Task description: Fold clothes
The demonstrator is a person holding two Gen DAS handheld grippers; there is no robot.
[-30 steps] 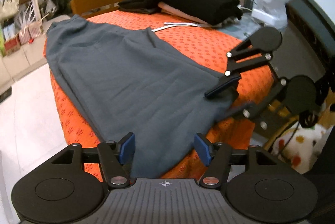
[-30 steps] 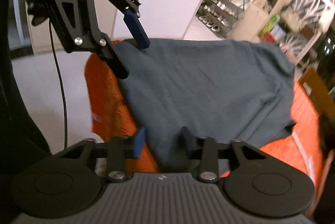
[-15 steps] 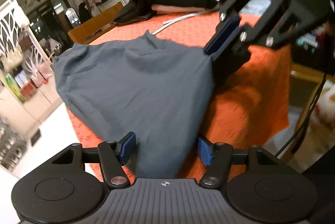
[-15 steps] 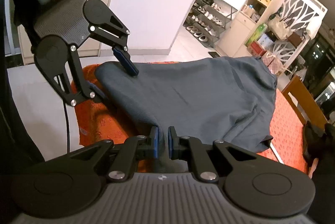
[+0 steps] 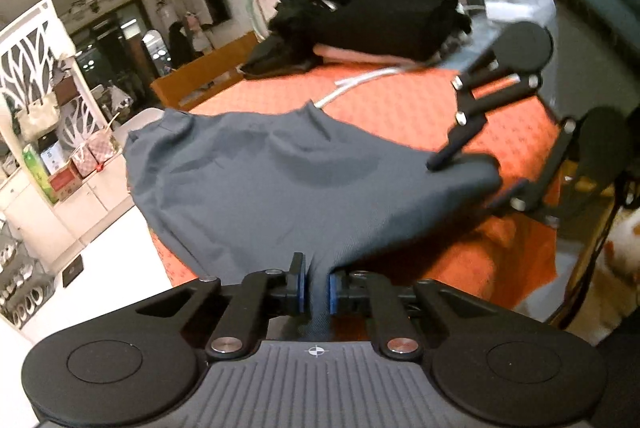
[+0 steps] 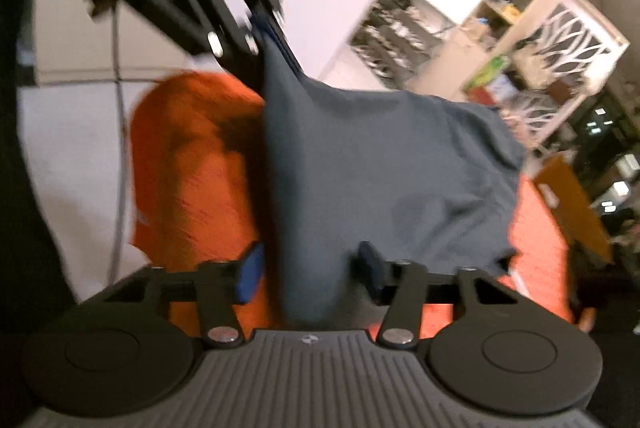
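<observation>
While the grey garment [image 5: 280, 180] lies across the near part of the orange-covered desk [image 5: 400, 108], both tongs work its near hem. The left tongs [image 5: 316, 288] are closing, and their blue pads already pinch a gathered corner of the cloth. The right tongs [image 6: 310, 268] are opening; a bunch of fabric hangs between their pads [image 6: 250, 270], which stand apart on either side of it and do not look to be pressing. In the left wrist view the right tongs sit at the garment's right near corner, with the cloth draped over the lower finger.

The step in hand looks like lifting the near edge to carry it toward the far edge. To do it well, the right tongs would need a firm pinch again before any lift, as close to the corner as the left grip is, so the hem rises level. Both grips should then travel together, keeping the hem lightly taut, or the fold line will skew and the middle sag.

The garment's long axis seems to run from the near hem away to the far left, where its far end droops over the desk's edge. A stack of dark folded clothes [image 5: 360, 24] sits at the far side, well apart.
</observation>
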